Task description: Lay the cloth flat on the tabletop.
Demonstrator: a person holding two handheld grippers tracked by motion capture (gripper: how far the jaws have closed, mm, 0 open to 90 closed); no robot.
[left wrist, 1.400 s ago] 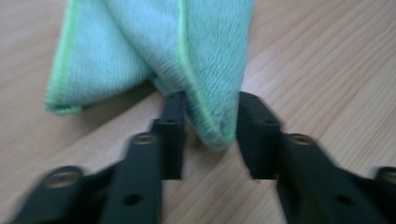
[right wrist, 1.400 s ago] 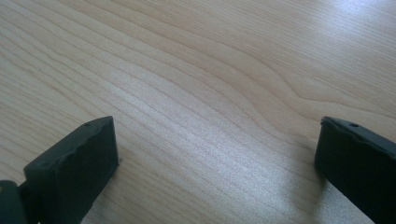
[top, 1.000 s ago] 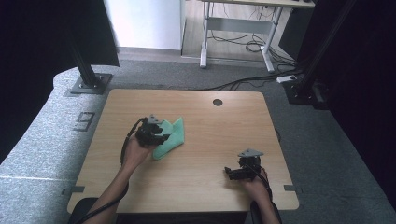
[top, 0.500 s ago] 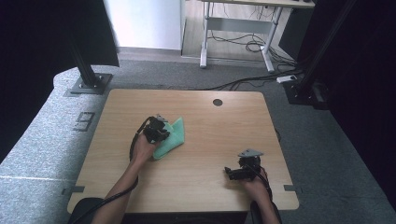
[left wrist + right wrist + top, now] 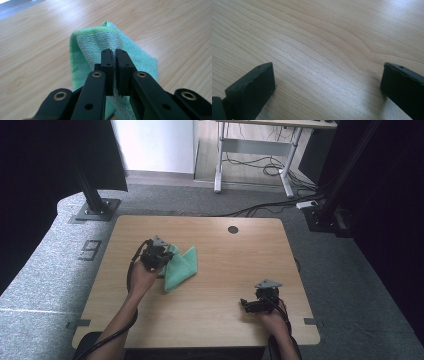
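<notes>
- High view: green cloth (image 5: 181, 266) lay left of the table (image 5: 215, 320) centre, about nine o'clock. The left gripper (image 5: 159, 253) sat at its ten o'clock edge; the right gripper (image 5: 256, 304) rested at five o'clock, well apart.
- Left gripper view: jaws were clamped on a raised fold of the cloth (image 5: 100, 42). Lifting slowly and evenly should keep the layer from slipping.
- Right gripper view: jaws stood wide apart over bare wood, ready to pin the far corner if needed.
</notes>
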